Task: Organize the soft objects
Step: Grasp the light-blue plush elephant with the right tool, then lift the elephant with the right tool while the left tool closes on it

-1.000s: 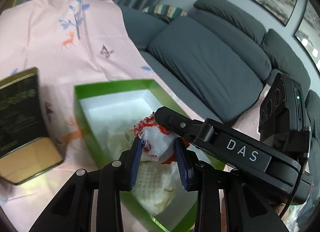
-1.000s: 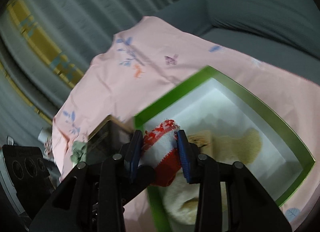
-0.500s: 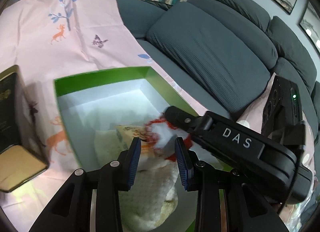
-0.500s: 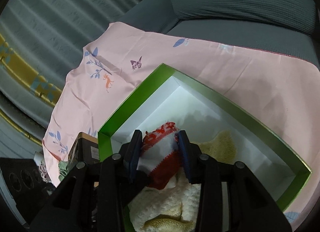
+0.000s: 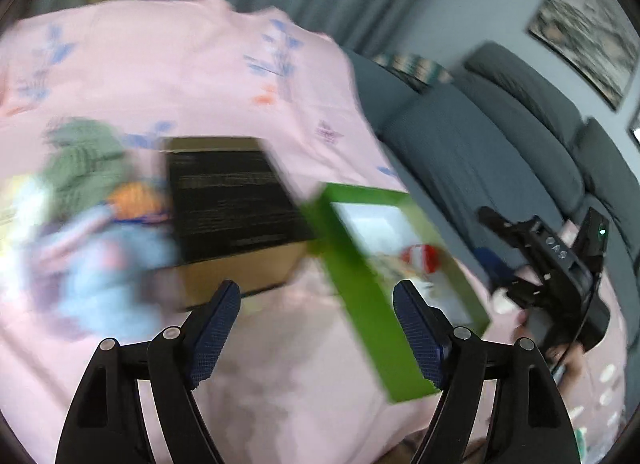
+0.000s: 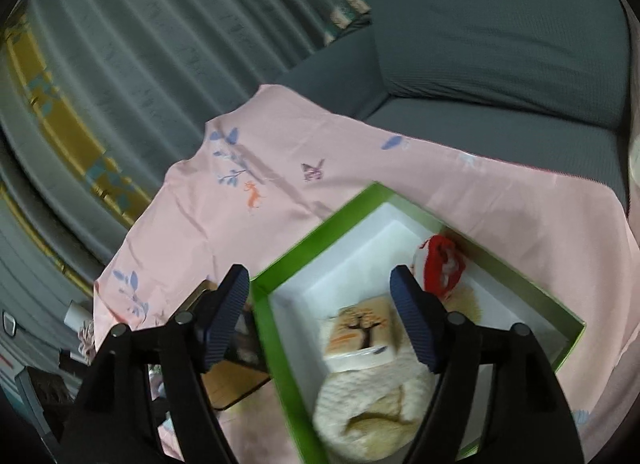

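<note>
Both grippers have let go of the red-and-white sock, which now lies inside the green box [image 5: 400,304]. From the left wrist: the left gripper [image 5: 316,324], fingers opening and empty, faces the blurred soft pile [image 5: 92,232] left of that box. From the right wrist: the right gripper [image 6: 320,316], fingers opening and empty, hovers over the box; the sock [image 6: 440,268] sits at its far right wall.

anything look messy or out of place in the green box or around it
Nothing damaged or spilled. The red and white knitted piece lies loose in the far corner of the green cardboard box, apart from the cream knitted items. A blurred heap of soft items sits unsorted beside the black box.
</note>
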Tool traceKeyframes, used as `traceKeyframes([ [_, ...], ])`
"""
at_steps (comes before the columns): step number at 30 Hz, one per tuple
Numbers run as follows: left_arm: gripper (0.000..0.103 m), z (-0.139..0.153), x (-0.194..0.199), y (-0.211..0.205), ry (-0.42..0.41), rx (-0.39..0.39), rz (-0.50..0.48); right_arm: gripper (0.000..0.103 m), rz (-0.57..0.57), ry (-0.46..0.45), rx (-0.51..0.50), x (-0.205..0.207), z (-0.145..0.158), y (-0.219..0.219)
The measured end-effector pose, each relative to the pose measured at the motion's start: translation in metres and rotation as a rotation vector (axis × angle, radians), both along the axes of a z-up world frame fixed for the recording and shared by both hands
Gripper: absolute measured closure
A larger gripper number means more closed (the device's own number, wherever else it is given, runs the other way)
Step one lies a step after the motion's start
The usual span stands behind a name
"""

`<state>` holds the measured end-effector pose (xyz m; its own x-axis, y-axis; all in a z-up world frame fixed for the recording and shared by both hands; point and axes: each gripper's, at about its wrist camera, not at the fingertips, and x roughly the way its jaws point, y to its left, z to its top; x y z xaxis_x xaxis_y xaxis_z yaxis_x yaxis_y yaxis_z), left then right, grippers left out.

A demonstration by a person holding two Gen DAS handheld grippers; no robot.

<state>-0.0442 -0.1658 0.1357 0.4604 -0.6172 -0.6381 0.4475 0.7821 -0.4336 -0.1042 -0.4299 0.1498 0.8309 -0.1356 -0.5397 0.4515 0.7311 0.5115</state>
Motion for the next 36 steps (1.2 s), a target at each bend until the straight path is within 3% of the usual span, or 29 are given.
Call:
traceKeyframes([
  [5,0.024,-0.011,-0.013,0.099,0.012,0.098,0.241,0.029,0.234,0.059,-0.049,0.042,0.005,0.064],
  [8,0.024,-0.030,-0.022,0.149,0.071,0.104,0.337,0.020,0.366,0.113,-0.083,0.072,-0.001,0.116],
  [13,0.024,-0.067,-0.036,0.208,0.187,0.078,0.443,0.020,0.536,0.144,-0.095,0.103,-0.015,0.190],
  [18,0.024,-0.076,-0.046,0.228,0.199,0.074,0.469,0.026,0.582,0.249,-0.146,0.142,-0.042,0.236],
  [20,0.024,-0.074,-0.048,0.229,0.188,0.076,0.460,0.039,0.587,0.260,-0.141,0.151,-0.048,0.242],
  [24,0.024,-0.070,-0.052,0.231,0.164,0.072,0.444,0.046,0.568,0.297,-0.126,0.164,-0.060,0.249],
  [25,0.024,-0.069,-0.053,0.231,0.160,0.074,0.438,0.052,0.573,0.301,-0.107,0.168,-0.063,0.249],
  [26,0.024,-0.069,-0.054,0.232,0.157,0.076,0.435,0.065,0.591,0.315,-0.074,0.172,-0.069,0.248],
  [28,0.024,-0.068,-0.056,0.234,0.153,0.077,0.433,0.070,0.617,0.313,-0.038,0.168,-0.074,0.255],
  [31,0.024,-0.068,-0.058,0.235,0.153,0.072,0.433,0.074,0.607,0.278,-0.086,0.156,-0.066,0.262],
  [36,0.024,-0.066,-0.063,0.242,0.139,0.081,0.445,0.075,0.700,0.220,-0.212,0.117,-0.023,0.281],
])
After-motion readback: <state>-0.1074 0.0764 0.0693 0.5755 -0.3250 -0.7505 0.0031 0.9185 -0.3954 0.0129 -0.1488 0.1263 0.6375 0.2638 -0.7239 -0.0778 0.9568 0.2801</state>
